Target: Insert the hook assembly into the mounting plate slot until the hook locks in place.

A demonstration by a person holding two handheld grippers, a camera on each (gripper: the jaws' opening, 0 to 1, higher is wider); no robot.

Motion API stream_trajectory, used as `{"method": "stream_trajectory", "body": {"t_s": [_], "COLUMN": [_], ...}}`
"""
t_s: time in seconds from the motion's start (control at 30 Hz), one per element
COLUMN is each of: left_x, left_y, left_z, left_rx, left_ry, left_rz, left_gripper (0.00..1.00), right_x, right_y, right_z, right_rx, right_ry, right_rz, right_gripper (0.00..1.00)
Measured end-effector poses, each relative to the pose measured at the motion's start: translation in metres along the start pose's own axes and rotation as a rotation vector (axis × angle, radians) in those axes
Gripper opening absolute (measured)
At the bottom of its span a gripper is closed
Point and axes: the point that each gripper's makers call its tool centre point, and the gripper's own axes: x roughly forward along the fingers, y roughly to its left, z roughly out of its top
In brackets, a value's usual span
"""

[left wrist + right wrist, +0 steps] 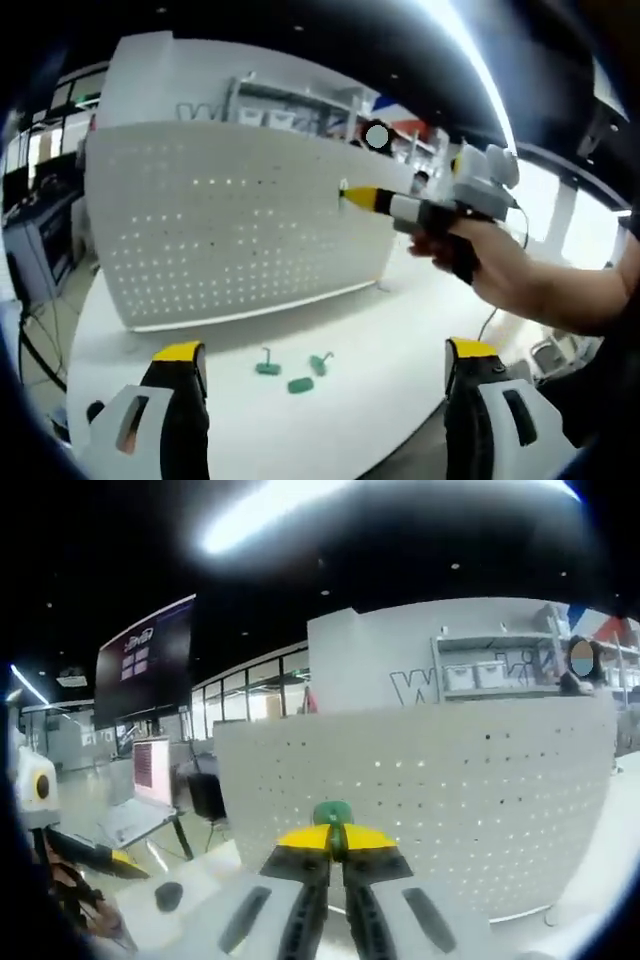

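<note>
— Two tongs, what's each doing?

— My right tongs (pixel 336 842) are pinched narrow on a green hook (pixel 332 813), right at the white pegboard (pixel 450 790). My left tongs (pixel 325 350) stand wide, holding nothing, over the white table (pixel 380 340).

— How will the hook handle?

— Light, stiff plastic, I'd guess, and small enough to slip, so I grip its base. Its long axis seems to run along my jaws, toward the board's holes.

— Any spares?

— Three green hooks (pixel 293 372) lie on the table near the board's foot.
</note>
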Motion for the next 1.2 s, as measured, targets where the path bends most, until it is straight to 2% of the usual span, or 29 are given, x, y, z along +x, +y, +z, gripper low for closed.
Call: {"method": "stream_trajectory", "body": {"t_s": [0.13, 0.4, 0.5, 0.57, 0.8, 1.2], "left_x": [0.001, -0.005, -0.004, -0.004, -0.002, 0.000], "left_y": [0.002, 0.010, 0.014, 0.015, 0.021, 0.028], "left_z": [-0.001, -0.003, -0.006, -0.006, -0.001, -0.004], "left_rx": [-0.034, -0.032, -0.055, -0.050, -0.089, -0.089], "left_ry": [-0.009, -0.014, -0.004, -0.001, -0.023, -0.003], "left_rz": [0.001, 0.009, 0.007, 0.012, 0.009, 0.016], "left_gripper": [1.00, 1.00, 1.00, 1.00, 1.00, 0.99], "right_x": [0.016, 0.040, 0.054, 0.059, 0.069, 0.080], "right_y": [-0.007, -0.027, -0.038, -0.047, -0.068, -0.076], "right_z": [0.005, 0.017, 0.014, 0.016, 0.023, 0.033], "right_rx": [0.015, -0.001, -0.013, 0.010, 0.009, -0.002], "right_ry": [-0.002, -0.043, -0.044, -0.056, -0.093, -0.130], "right_rz": [-0.011, -0.054, -0.076, -0.098, -0.175, -0.205], "right_gripper": [0.01, 0.01, 0.01, 0.01, 0.01, 0.01]}}
